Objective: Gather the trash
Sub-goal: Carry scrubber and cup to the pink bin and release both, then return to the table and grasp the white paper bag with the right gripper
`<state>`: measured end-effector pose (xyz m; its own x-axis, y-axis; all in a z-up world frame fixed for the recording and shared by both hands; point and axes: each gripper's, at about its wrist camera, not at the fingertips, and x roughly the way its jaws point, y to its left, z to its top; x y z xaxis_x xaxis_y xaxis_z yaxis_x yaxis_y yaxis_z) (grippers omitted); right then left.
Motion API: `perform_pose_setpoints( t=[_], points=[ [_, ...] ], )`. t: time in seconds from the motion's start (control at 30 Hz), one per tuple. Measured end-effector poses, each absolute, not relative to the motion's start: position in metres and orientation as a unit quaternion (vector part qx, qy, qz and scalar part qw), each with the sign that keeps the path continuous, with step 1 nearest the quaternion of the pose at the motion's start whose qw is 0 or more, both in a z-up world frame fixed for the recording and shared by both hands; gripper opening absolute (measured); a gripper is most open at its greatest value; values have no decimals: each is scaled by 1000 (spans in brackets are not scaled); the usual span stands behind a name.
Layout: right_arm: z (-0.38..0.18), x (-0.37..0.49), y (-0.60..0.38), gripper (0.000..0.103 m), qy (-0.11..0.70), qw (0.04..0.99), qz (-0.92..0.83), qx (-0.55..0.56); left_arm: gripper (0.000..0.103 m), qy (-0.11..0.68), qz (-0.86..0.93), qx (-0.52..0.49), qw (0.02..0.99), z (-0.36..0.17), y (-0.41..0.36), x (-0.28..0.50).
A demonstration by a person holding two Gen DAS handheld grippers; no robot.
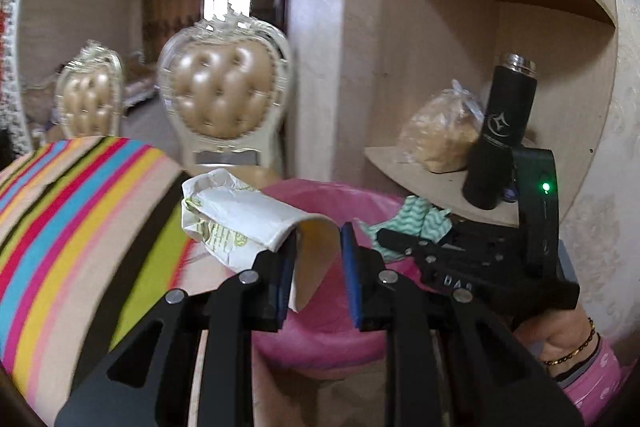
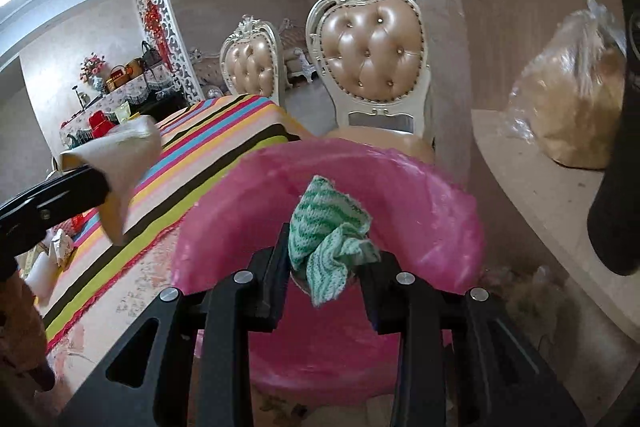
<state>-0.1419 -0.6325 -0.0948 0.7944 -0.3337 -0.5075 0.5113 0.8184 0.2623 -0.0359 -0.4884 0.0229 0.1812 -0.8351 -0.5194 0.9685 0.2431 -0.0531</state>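
A bin lined with a pink bag (image 1: 320, 331) (image 2: 420, 187) stands below both grippers. My left gripper (image 1: 318, 251) has its jaws apart; a crumpled white paper wrapper (image 1: 240, 215) hangs draped on its left finger, at the bin's left rim. The wrapper also shows in the right wrist view (image 2: 120, 163) on the left gripper's tip. My right gripper (image 2: 326, 263) is shut on a green-and-white wavy cloth (image 2: 328, 235) and holds it over the bin's mouth. The cloth shows in the left wrist view (image 1: 416, 219), with the right gripper (image 1: 396, 239) behind it.
A table with a striped cloth (image 1: 80, 227) (image 2: 224, 139) lies left of the bin. Two padded chairs (image 1: 224, 99) (image 2: 372, 47) stand behind. A corner shelf (image 1: 432, 183) on the right holds a plastic bag of brown food (image 1: 440, 135) and a black flask (image 1: 500, 131).
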Motion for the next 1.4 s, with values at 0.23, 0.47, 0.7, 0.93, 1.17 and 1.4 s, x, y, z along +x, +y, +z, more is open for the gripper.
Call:
perform_pose_setpoints(
  t=[0.23,0.47,0.7,0.93,1.17,1.4],
  points=[
    [-100,-146,-639,38,231,929,-215,193,43,254,-610,148,735,4,-526,-26],
    [-100,-150,-636,60,230,927,-225,191,63,250,-592,133,754,6,-515,-10],
    [-86,-146,-622,60,221,932,-221,182,93,219,-520,117,818,14,-462,-2],
    [-77,-113,-576,68,228,946,-177,148,98,186,-431,135,872,17,-384,9],
    [-75,-61,-503,75,260,954,-95,118,98,192,-335,108,916,15,-281,40],
    [-69,-3,-408,78,282,955,-19,87,98,209,-235,76,946,15,-166,76]
  ],
)
